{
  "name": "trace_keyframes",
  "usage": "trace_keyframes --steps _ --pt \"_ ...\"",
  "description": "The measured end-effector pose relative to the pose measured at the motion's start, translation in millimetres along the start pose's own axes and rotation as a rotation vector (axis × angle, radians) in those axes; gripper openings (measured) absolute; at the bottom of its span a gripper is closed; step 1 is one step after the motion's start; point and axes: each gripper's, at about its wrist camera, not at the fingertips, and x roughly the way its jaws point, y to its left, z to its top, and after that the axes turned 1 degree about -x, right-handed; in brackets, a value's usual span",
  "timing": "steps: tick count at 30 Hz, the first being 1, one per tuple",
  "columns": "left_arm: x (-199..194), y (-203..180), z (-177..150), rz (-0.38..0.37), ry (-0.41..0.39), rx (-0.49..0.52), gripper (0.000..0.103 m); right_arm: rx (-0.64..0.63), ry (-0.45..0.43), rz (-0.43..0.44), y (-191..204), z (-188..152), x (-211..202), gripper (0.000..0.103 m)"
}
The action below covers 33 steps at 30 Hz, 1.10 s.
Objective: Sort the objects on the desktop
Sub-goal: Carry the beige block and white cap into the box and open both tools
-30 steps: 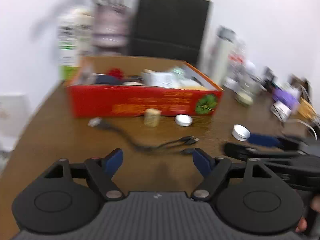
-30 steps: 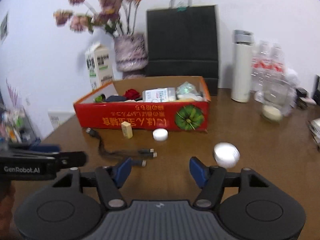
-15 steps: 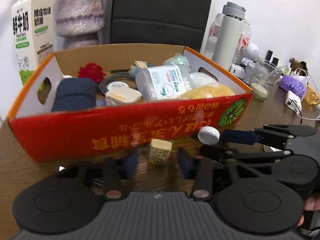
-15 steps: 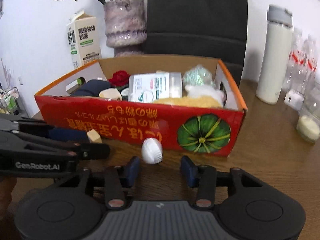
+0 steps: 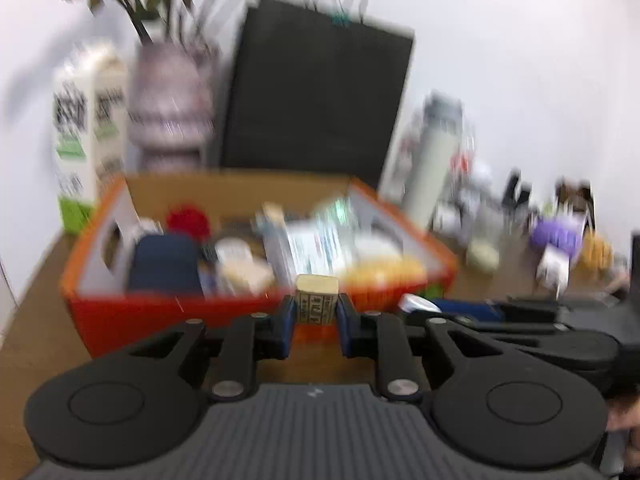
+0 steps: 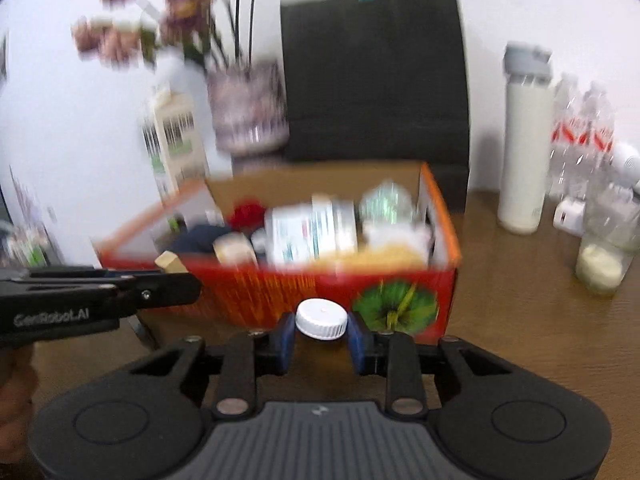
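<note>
My left gripper [image 5: 316, 316] is shut on a small beige block [image 5: 316, 300] and holds it lifted in front of the red cardboard box [image 5: 168, 316]. My right gripper [image 6: 321, 330] is shut on a white bottle cap [image 6: 321, 319], also lifted before the box's front wall [image 6: 280, 292]. The box holds several items: a navy pouch [image 5: 166, 264], a red flower [image 5: 188, 220], a white labelled bottle [image 6: 312, 232]. The left gripper [image 6: 160, 280] with the block shows at the left of the right wrist view. Both views are blurred.
Behind the box stand a milk carton [image 5: 86, 128], a vase of flowers [image 6: 248, 112] and a black paper bag [image 6: 376, 72]. A white thermos [image 6: 524, 140], water bottles [image 6: 580, 140] and a glass [image 6: 604, 248] stand right on the brown table [image 6: 520, 320].
Both grippers have closed on their objects, the block and the cap, and lifted them off the table. Both have pulled back and up from the box.
</note>
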Motion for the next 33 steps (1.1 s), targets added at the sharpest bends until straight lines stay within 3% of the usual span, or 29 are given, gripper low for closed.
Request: trace_keyframes --steps 5,8,10,13,15,21,27,28,30,31,33 --pt "7 22 65 0.066 0.035 -0.066 0.022 0.048 -0.051 -0.043 -8 63 -3 0.027" --pt "40 37 96 0.08 0.086 -0.068 0.022 0.047 -0.006 -0.045 -16 102 32 0.027" --pt "69 48 108 0.137 0.155 -0.073 0.022 0.066 0.059 -0.029 -24 120 62 0.027" --pt "105 66 109 0.195 0.257 -0.091 0.022 0.074 0.173 -0.027 -31 131 106 0.027" --pt "123 78 104 0.185 0.322 -0.121 0.022 0.066 0.225 -0.042 -33 134 129 0.027" --pt "148 85 92 0.206 0.379 -0.106 0.022 0.052 0.324 -0.068 -32 122 171 0.028" --pt "151 78 89 0.186 0.455 -0.041 0.024 0.065 0.317 -0.06 -34 126 161 0.054" --pt "148 78 89 0.188 0.455 -0.04 0.026 0.068 0.309 -0.061 -34 128 158 0.056" --pt "141 77 92 0.206 0.443 -0.05 0.041 0.071 0.301 -0.063 -36 133 150 0.057" --pt "139 77 95 0.219 0.435 -0.055 0.056 0.075 0.299 -0.063 -36 136 145 0.059" --pt "128 76 103 0.236 0.41 -0.079 0.059 0.075 0.302 -0.068 -35 140 135 0.066"
